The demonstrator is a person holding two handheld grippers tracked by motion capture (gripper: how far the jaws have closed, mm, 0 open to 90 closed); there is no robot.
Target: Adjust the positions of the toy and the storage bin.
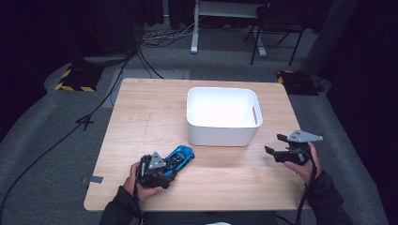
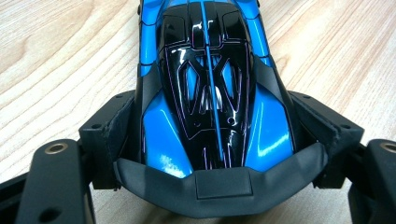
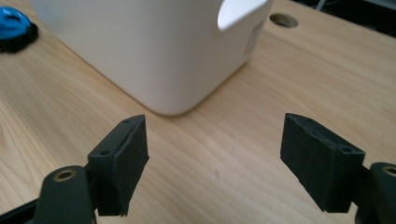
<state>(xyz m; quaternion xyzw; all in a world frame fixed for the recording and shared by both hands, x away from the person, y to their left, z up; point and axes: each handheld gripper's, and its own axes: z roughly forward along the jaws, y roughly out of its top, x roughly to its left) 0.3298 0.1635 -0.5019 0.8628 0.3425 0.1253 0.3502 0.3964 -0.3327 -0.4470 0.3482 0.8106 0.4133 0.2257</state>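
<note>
Left gripper [image 1: 162, 174] jaws clenched on blue toy race car [image 1: 179, 157], flanks pinched, on counter [image 1: 141, 117]. Right gripper [image 1: 277, 144] jaws spread wide, holding nothing, near white bin [image 1: 223, 136].

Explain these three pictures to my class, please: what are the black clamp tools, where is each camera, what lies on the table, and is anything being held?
A person sits at a wooden table and holds a hand-operated gripper in each hand; there is no robot arm. The high view looks down from above the person's side. The other two pictures come from small cameras riding on the grippers, looking along their two black jaws.

On the table stand a white plastic bin with a cut-out handle and a blue and black toy car in front of it.

The left gripper is closed on the toy car: in its own view the jaws press on both sides of the car, near its rear.

The right gripper holds nothing. Its jaws stand wide apart over bare wood, pointing toward a corner of the bin.
</note>
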